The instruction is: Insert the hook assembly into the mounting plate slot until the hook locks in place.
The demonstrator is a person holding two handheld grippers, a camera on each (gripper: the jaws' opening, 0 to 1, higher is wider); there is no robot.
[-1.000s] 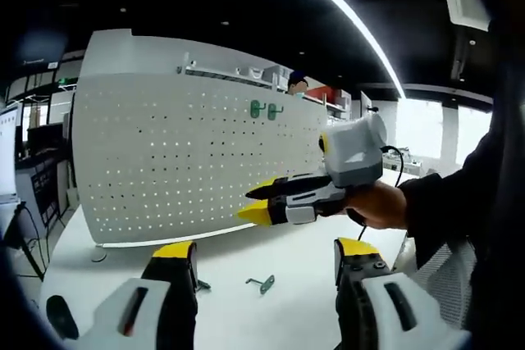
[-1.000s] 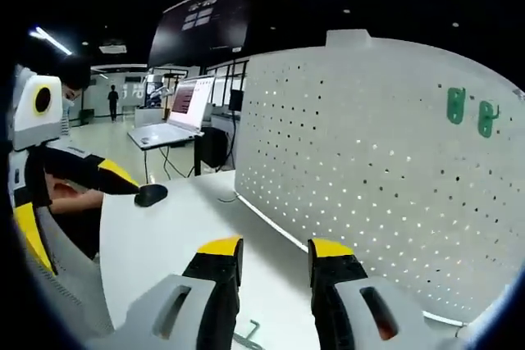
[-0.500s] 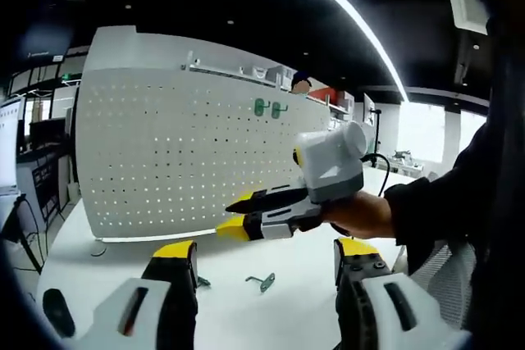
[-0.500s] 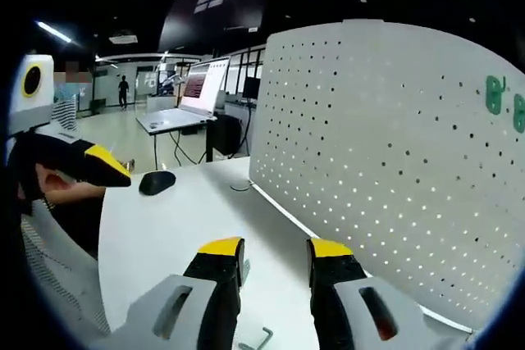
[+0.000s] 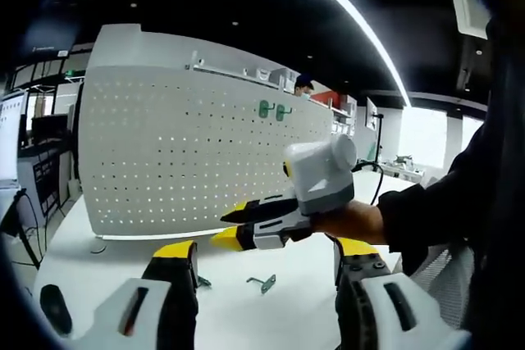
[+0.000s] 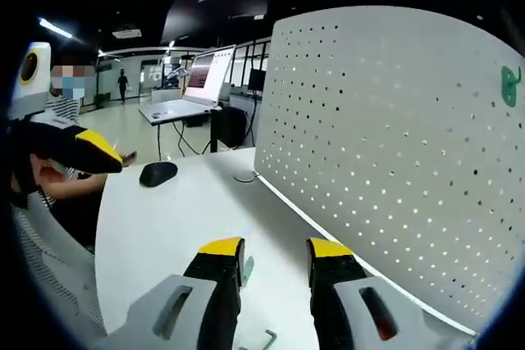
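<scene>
The white perforated mounting plate (image 5: 189, 153) stands upright on the white table (image 5: 287, 309). Two green hooks (image 5: 271, 110) hang in its upper right holes; one green hook (image 6: 510, 85) shows at the right gripper view's edge on the plate (image 6: 394, 145). A loose metal hook (image 5: 262, 284) lies flat on the table between my left gripper's (image 5: 267, 256) open, empty jaws. My right gripper (image 5: 221, 229) comes in from the right, held by a hand above that hook, jaws apart. In its own view my right gripper (image 6: 273, 253) is open and empty, with a small hook piece (image 6: 246, 270) beside its left jaw.
A black mouse (image 6: 157, 173) lies on the table's far left, with a cable end near the plate's foot. A laptop (image 6: 189, 92) sits on a desk behind. My left gripper (image 6: 82, 149) shows at the left edge. A person's dark sleeve (image 5: 443, 211) fills the right side.
My right gripper has moved left and slightly down across the left gripper view, toward the loose hook. The right gripper view has swung left, so the green hooks slid to its right edge.
</scene>
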